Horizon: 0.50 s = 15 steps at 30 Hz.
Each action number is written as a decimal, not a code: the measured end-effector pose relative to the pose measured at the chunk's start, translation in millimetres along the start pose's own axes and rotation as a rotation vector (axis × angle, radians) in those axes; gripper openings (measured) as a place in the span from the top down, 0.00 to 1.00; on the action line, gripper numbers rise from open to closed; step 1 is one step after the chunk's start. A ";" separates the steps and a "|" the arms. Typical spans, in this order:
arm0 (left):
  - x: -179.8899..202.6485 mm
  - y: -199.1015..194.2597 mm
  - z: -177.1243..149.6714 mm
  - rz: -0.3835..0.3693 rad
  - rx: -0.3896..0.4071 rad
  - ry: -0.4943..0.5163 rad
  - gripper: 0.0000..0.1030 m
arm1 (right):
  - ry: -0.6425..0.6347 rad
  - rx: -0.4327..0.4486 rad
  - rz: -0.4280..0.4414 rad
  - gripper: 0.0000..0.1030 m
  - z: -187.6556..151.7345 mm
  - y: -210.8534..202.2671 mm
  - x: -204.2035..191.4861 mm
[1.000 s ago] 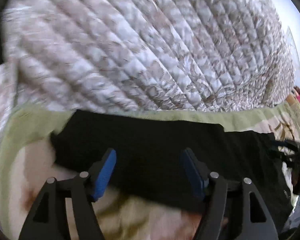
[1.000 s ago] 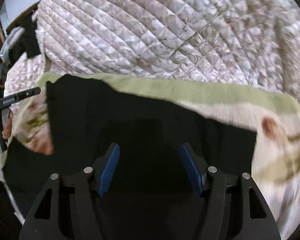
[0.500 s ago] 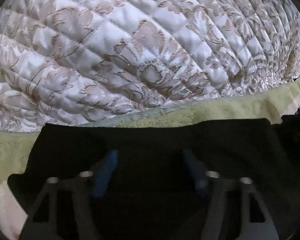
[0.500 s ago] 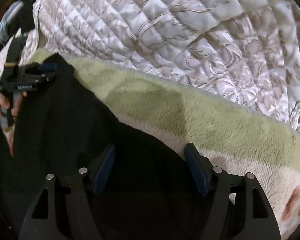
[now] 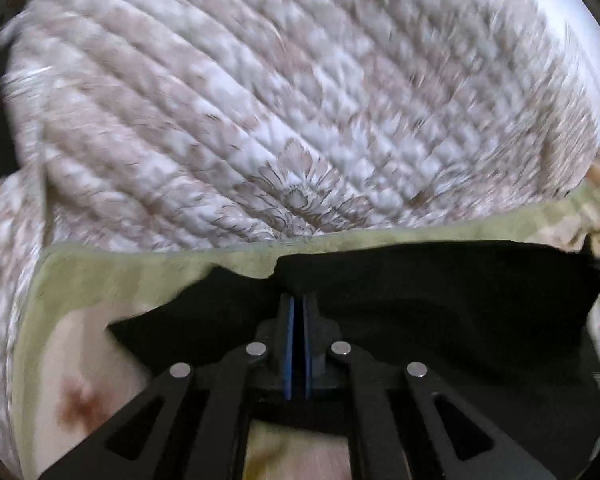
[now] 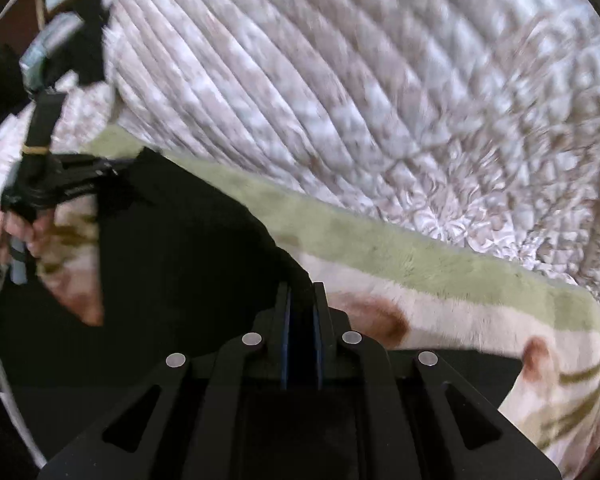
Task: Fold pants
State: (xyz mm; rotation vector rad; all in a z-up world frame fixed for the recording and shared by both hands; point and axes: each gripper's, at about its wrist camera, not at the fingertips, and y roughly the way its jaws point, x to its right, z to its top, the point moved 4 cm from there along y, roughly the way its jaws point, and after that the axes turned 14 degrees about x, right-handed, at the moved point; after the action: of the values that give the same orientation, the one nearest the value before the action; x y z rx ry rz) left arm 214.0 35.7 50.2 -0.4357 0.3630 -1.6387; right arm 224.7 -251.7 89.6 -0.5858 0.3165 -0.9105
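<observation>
The left gripper [image 5: 298, 300] was pointed downward, and its blue jaws had just been closed tight on black cloth. The right gripper [image 6: 301, 292] was tipped down too, its jaws just closed on black cloth. The left handle was held by a hand [image 6: 16, 232].

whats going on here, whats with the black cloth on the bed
A person is folding black pants on a fleecy green-edged blanket spread over a quilted floral bedspread. Each hand holds a set of tongs. The left tongs and the right tongs have both just closed on the far edge of the pants, one at each end.
</observation>
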 end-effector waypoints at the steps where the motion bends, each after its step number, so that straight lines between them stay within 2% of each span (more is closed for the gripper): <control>1: -1.2 -16.0 -1.1 -0.008 0.017 -0.021 0.95 | 0.011 0.021 0.006 0.92 -2.1 -18.6 -9.2; 4: -7.9 -76.4 -21.3 -0.027 0.051 -0.080 0.95 | 0.048 0.053 0.011 0.92 -18.9 -63.2 -33.4; 7: -12.6 -118.8 -56.6 -0.037 0.043 -0.115 0.95 | 0.104 0.043 0.013 0.93 -52.5 -95.1 -58.9; 10: -16.3 -142.9 -97.6 -0.035 -0.013 -0.162 0.95 | 0.192 -0.001 0.014 0.93 -99.7 -116.8 -79.6; 13: -17.5 -151.0 -136.9 -0.015 -0.090 -0.199 0.95 | 0.308 -0.075 0.016 0.92 -149.2 -121.2 -89.1; 15: -16.7 -158.2 -154.2 -0.007 -0.114 -0.212 0.95 | 0.367 -0.109 -0.001 0.91 -168.5 -119.6 -89.1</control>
State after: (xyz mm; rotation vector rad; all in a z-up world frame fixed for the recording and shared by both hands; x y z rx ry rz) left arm 3.3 67.1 -10.4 -0.6914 0.2966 -1.5655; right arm 12.4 -293.1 27.5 -0.5167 0.6992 -1.0053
